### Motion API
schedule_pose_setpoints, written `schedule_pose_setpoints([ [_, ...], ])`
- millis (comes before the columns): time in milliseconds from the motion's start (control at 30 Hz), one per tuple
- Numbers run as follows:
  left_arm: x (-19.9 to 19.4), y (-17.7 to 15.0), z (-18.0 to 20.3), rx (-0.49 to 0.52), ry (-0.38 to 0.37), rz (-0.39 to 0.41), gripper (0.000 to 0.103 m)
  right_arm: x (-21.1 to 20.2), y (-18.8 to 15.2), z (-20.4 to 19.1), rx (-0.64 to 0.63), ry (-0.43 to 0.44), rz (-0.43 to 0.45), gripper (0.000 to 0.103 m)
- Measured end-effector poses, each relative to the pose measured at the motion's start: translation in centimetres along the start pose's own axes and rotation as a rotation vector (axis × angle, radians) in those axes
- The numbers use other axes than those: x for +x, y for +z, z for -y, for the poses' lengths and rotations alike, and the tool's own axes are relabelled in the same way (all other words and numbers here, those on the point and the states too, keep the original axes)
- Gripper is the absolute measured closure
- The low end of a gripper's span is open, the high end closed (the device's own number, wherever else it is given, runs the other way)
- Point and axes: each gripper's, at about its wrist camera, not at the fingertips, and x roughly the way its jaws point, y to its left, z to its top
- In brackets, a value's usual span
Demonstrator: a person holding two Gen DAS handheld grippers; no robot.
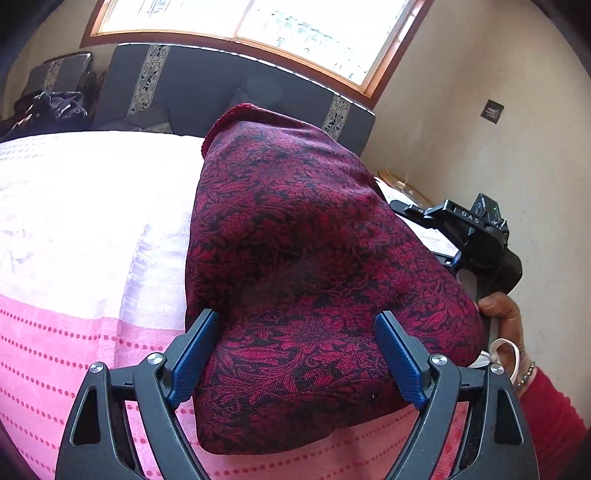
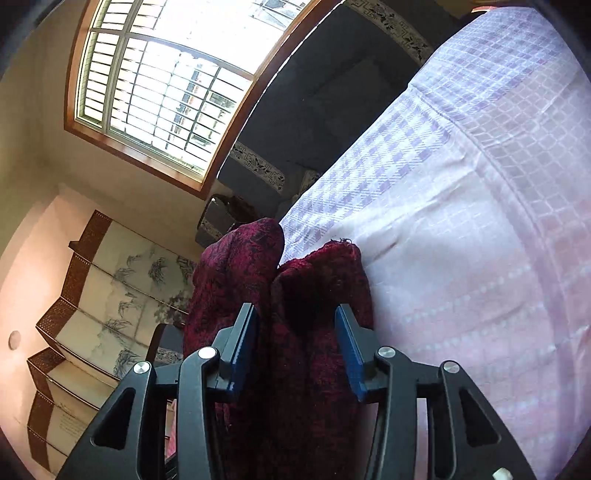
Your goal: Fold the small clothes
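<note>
On the bed, over a pink and white bedspread, a dark red cloth with a black flower pattern is held up off the covers between the two grippers. In the left wrist view the left gripper has its blue pads spread wide, and the lower part of the cloth bulges between them, filling the gap; its left edge lies against the left pad, while the right pad stands in front of the fabric, so a firm pinch cannot be told here. The cloth rises from the jaws as a broad rounded sheet, its hemmed top edge reaching up toward a dark headboard under a wooden-framed window. To the right of the cloth the black body of the right gripper shows, gripped by a hand in a red sleeve with a bracelet at the wrist.

In the right wrist view the right gripper stands about half open, with two bunched folds of the cloth running up between its pads. The fabric touches the left pad; whether the right pad presses on it is unclear. Beyond lie the checked bedspread, the window and a painted folding screen by the wall.
</note>
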Motion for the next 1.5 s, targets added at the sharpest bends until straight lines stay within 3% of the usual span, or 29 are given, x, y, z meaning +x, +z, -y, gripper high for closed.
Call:
schedule_pose_setpoints([
  [133, 0.0, -0.2, -0.5, -0.035, -0.023, 0.003, 0.017, -2.8, 1.0, -3.1, -0.09, 0.01, 0.008, 0.06],
  [200, 0.0, -0.2, -0.9, -0.048, -0.03, 0.003, 0.017, -2.6, 0.8, -5.1, -0.157, 0.017, -0.058, 0.06],
  [300, 0.0, -0.4, -0.8, -0.038, -0.024, 0.012, 0.017, -0.8, -0.5, -6.7, -0.244, -0.07, -0.173, 0.06],
  [333, 0.0, -0.4, -0.7, -0.036, -0.021, 0.013, 0.017, -0.2, -1.0, -7.0, -0.252, -0.063, -0.196, 0.06],
  [367, 0.0, -0.2, -0.6, -0.036, -0.019, 0.013, 0.017, 0.3, -1.5, -7.2, -0.264, -0.062, -0.204, 0.066],
  [433, -0.1, -0.3, -0.5, -0.039, -0.015, 0.017, 0.017, 1.6, -2.1, -7.7, -0.307, -0.118, -0.211, 0.088],
  [467, -0.2, -0.3, -0.5, -0.042, -0.014, 0.019, 0.017, 2.2, -2.3, -7.8, -0.311, -0.144, -0.22, 0.093],
  [533, -0.4, -0.4, -0.6, -0.053, -0.015, 0.021, 0.017, 1.6, -2.7, -8.2, -0.315, -0.152, -0.17, 0.095],
  [633, -0.8, -0.6, -0.8, -0.072, -0.041, 0.021, 0.017, -3.1, -3.3, -9.3, -0.316, -0.108, -0.005, 0.096],
  [700, -0.9, -0.9, -0.6, -0.059, -0.047, 0.016, 0.016, -5.1, -4.3, -8.2, -0.314, -0.139, 0.035, 0.097],
  [800, -0.4, -1.3, -0.7, -0.067, -0.036, -0.012, 0.016, -3.9, -5.8, -4.8, -0.263, -0.201, -0.032, 0.097],
  [900, -0.4, -1.3, -0.9, -0.082, -0.032, -0.013, 0.016, -3.2, -6.2, -3.1, -0.22, -0.185, -0.029, 0.097],
  [1067, -1.5, -1.2, -0.8, -0.133, -0.038, 0.005, 0.016, -3.7, -5.2, -5.0, -0.249, -0.149, 0.028, 0.096],
  [1200, -1.6, -1.0, 0.8, -0.073, -0.027, 0.017, 0.016, -3.3, -3.9, -5.7, -0.283, -0.172, 0.035, 0.096],
  [1333, -0.3, -1.7, 2.2, 0.021, 0.051, -0.01, 0.016, -1.8, -4.6, -5.3, -0.331, -0.23, 0.009, 0.096],
  [1500, 0.8, -1.9, 1.8, 0.011, 0.052, -0.062, 0.016, -2.1, -5.9, -4.3, -0.339, -0.227, 0.013, 0.095],
])
